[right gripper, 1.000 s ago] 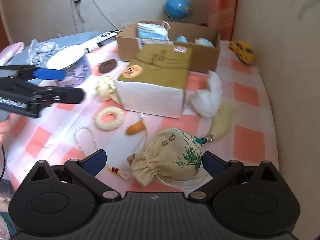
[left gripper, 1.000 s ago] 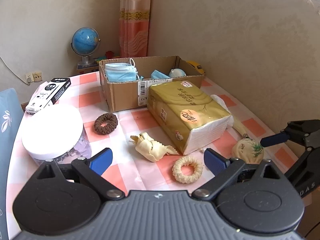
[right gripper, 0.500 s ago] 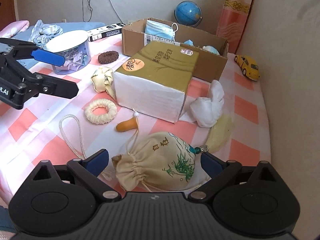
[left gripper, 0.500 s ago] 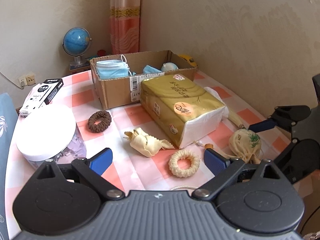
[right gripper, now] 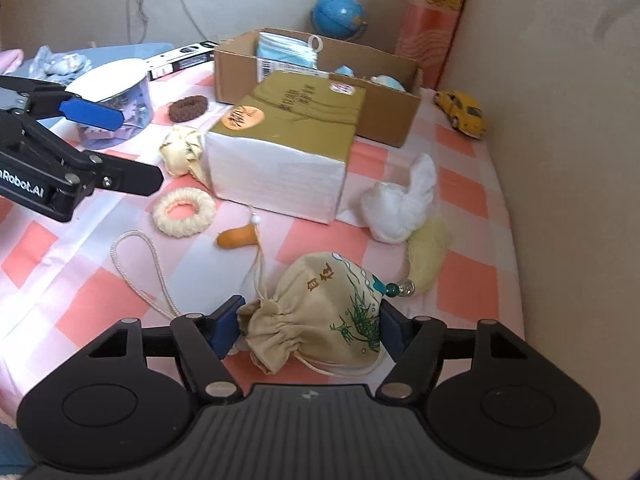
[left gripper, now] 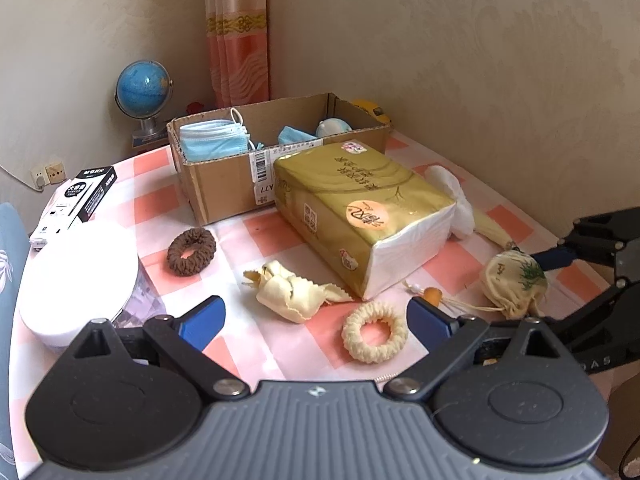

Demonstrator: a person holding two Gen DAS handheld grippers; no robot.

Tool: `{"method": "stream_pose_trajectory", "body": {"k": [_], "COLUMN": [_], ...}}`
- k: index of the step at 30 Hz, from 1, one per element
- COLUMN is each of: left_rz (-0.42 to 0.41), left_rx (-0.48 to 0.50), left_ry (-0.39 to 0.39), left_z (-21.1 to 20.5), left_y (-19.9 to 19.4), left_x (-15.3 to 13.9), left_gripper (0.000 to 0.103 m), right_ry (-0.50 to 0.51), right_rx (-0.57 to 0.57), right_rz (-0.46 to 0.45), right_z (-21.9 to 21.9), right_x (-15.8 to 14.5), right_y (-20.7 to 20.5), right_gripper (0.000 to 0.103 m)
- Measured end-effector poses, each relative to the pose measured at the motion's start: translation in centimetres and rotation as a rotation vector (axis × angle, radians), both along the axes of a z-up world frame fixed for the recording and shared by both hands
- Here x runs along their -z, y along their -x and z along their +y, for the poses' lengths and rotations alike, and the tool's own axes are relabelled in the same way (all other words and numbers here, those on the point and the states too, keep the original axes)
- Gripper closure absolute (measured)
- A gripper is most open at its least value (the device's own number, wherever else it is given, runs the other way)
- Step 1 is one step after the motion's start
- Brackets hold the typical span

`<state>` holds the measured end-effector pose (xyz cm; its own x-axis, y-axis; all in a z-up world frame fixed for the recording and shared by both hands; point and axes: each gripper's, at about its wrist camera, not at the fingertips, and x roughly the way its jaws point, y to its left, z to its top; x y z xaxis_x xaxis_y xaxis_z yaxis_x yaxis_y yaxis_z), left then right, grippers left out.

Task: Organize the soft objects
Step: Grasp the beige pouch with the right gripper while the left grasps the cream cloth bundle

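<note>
A beige drawstring pouch with a green plant print lies near the table's front right. My right gripper is closing on it, and both blue pads touch its sides. In the left wrist view the same pouch sits between the right gripper's fingers. My left gripper hovers open over the table with nothing between its pads. Below it lie a cream scrunchie, a crumpled yellow cloth and a brown scrunchie. Face masks fill the cardboard box at the back.
A gold tissue pack lies in front of the box, with white tissue and a pale yellow tassel to its right. A white-lidded jar, a black-and-white carton, a globe and a yellow toy car stand around. Walls close off the right side.
The right gripper's jaws have come together around the pouch until the pads touch it. The left gripper stays open and has rolled slightly.
</note>
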<state>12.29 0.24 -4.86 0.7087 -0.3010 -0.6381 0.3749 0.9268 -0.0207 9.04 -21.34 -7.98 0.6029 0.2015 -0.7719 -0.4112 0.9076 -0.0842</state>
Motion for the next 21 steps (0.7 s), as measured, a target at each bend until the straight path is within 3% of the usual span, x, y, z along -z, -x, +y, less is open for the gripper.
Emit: {"method": "stream_pose_trajectory", "body": {"k": [5,8,9,17,21], "left_rz": [0.004,0.006,0.008,0.03,0.016], "left_rx": [0.001,0.001,0.004,0.008,0.008], "left_ry": [0.0,0.002,0.003,-0.013,-0.029], "left_z": [0.0,0.1,0.1,0.1,0.0], "left_y": [-0.3,-0.7,-0.9,-3.1,-3.8], "left_x": [0.1,0.5,0.6,1.9,2.3], "left_gripper": [0.006,0.006,0.006,0.009,0.022], "right_ry": [-0.061,-0.066,-0.075,-0.087,-0.093], "right_rx": [0.02,0.014,0.014,0.009,0.012], "right_rz": [0.017,0.017,0.013,-0.001,-0.019], "right_z": [-1.0,-1.0,-1.0,-1.3,-1.4], "right_x": [0.5,1.1,1.3,1.3,1.4], "right_y": [-0.5,-0.3,-0.2,-0.1,0.2], "right_gripper": [0.021,0.002,0.0,0.0,0.0]}}
